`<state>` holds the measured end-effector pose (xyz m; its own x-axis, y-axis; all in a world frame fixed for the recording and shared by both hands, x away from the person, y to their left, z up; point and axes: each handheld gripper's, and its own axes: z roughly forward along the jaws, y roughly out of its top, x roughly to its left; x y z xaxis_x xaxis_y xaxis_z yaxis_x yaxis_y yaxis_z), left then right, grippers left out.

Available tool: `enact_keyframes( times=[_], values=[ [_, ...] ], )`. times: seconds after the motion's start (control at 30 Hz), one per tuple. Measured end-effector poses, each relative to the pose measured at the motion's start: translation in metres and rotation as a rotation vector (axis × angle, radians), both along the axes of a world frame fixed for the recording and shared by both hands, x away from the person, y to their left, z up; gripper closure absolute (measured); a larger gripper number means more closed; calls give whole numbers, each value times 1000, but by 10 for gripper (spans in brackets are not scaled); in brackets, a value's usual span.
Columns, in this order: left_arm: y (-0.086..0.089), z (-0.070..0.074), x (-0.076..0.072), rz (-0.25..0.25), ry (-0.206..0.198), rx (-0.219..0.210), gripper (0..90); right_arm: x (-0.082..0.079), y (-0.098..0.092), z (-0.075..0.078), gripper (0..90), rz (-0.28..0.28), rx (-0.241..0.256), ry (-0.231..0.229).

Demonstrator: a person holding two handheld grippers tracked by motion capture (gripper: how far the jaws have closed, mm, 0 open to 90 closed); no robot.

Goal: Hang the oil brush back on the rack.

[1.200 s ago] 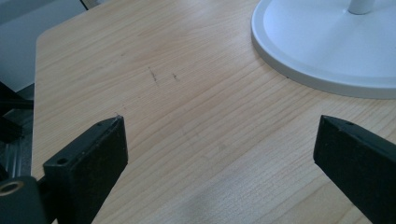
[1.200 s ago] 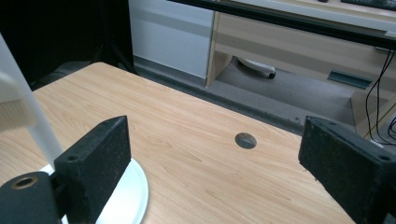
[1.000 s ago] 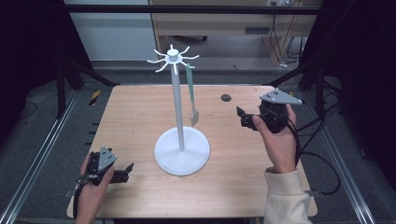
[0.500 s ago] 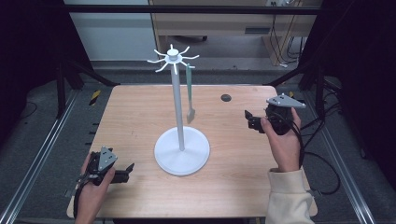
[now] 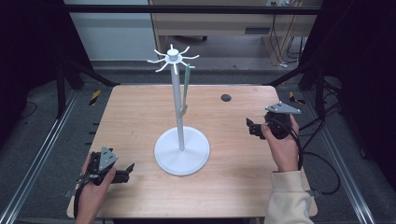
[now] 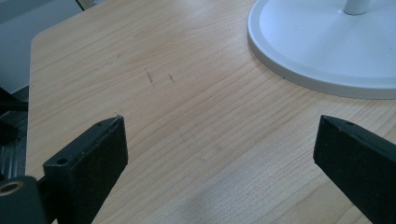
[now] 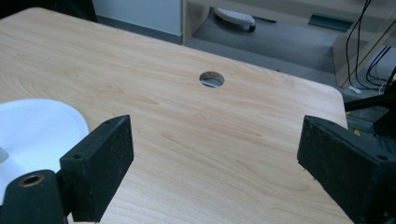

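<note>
- Two grippers are empty at this moment: the left gripper rests low on the table near its front left corner, jaws wide apart, and the right gripper is held above the right side of the table, jaws likewise spread with nothing between them.
- Between them stands the white rack, a round base with a tall pole and a ring of hooks at the top; a slim green spoon-like utensil hangs from one hook on the right side and dangles just beside the pole.
- Judging by this layout, the hanging step looks finished, so the work in hand is to leave the rack undisturbed and bring the hands to rest.
- To do that well, keep the right gripper well apart from the hooks and move it sideways or toward the person, not upward past the utensil, which would swing off at a light knock.
- In the left gripper view the base rim lies near the right jaw, so the left hand should avoid nudging forward into it.
- Keep both claws spread; nothing needs clamping.
</note>
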<state>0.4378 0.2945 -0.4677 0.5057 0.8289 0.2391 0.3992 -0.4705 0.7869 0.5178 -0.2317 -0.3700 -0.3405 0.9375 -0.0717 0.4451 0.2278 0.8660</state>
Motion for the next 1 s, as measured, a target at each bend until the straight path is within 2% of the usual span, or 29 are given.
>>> enact_keyframes(
  times=[0.4, 0.57, 0.67, 0.83, 1.0],
  values=[
    [0, 0, 0, 0, -2, 2, 26, 12, 7, -44, 112, 32, -49, 94],
    [0, 0, 0, 0, -2, 0, 26, 15, 7, -57, 118, 25, -12, 129],
    [1, 0, 0, 0, -1, 1, 26, 18, 9, -63, 118, 25, -39, 148],
    [1, 0, 0, 0, -1, 2, 26, 20, 14, -72, 119, 48, -18, 152],
    [0, 0, 0, -2, -3, 1, 26, 22, 18, -82, 119, 66, -8, 176]
  ],
)
